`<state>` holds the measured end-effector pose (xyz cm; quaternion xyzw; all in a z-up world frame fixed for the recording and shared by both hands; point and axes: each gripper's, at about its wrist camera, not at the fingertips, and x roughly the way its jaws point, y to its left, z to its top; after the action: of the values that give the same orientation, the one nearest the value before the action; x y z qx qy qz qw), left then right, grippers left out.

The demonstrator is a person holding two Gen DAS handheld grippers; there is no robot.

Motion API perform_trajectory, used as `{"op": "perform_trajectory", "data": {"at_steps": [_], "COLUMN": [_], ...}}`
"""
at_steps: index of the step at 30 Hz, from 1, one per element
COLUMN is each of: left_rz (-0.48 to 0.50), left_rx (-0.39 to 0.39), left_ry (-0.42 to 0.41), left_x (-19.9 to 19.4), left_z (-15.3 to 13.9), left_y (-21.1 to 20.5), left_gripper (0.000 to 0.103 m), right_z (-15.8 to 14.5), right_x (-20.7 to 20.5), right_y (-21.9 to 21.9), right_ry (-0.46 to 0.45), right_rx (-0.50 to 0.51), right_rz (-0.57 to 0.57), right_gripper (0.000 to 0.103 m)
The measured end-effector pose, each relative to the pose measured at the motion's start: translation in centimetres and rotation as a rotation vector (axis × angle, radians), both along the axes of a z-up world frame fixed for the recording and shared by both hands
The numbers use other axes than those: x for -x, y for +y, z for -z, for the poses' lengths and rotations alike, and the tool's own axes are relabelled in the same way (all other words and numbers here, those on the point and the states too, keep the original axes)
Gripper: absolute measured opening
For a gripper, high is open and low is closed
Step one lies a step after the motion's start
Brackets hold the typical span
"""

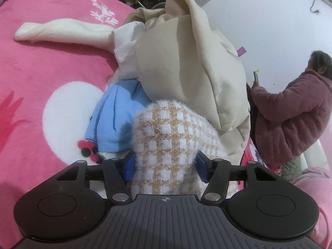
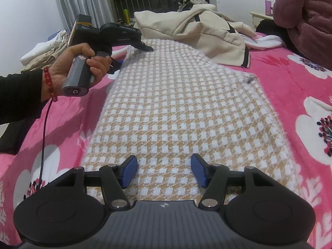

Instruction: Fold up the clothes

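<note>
A fuzzy sweater in a tan and white check (image 2: pixel 176 103) lies spread on the pink flowered blanket (image 2: pixel 290 87). My right gripper (image 2: pixel 164 170) hovers over its near edge, open, with both blue pads apart above flat fabric. At the far left corner a hand (image 2: pixel 83 62) holds my left gripper (image 2: pixel 144 46). In the left wrist view that gripper (image 1: pixel 166 168) is shut on a bunched fold of the checked sweater (image 1: pixel 166 137), which bulges up between the blue pads and partly hides them.
A beige jacket with black trim (image 2: pixel 203 29) is heaped beyond the sweater, over a light blue garment (image 1: pixel 118 114) and a white sleeve (image 1: pixel 62 31). Folded clothes (image 2: pixel 45 51) are stacked at the far left. A person in a mauve padded coat (image 1: pixel 294 112) stands at the bed's right side.
</note>
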<state>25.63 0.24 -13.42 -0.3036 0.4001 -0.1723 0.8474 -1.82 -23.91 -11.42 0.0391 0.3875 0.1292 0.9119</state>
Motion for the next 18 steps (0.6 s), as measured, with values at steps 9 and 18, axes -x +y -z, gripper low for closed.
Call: {"op": "perform_trajectory", "data": {"at_steps": [9,18], "left_rz": [0.009,0.088], "left_rx": [0.066,0.109], "left_ry": [-0.055,-0.150], "left_x": [1.3,3.3], "left_z": [-2.2,-5.2], "left_y": [0.2,-0.2], "left_gripper": [0.047,0.047], "right_z": [0.2,0.4], "right_x": [0.0,0.0], "right_y": [0.1,0.2], "right_ry": [-0.001,-0.005], "right_rx": [0.005,0.024], "right_rz": [0.007,0.008], "right_gripper": [0.061,0.061]}}
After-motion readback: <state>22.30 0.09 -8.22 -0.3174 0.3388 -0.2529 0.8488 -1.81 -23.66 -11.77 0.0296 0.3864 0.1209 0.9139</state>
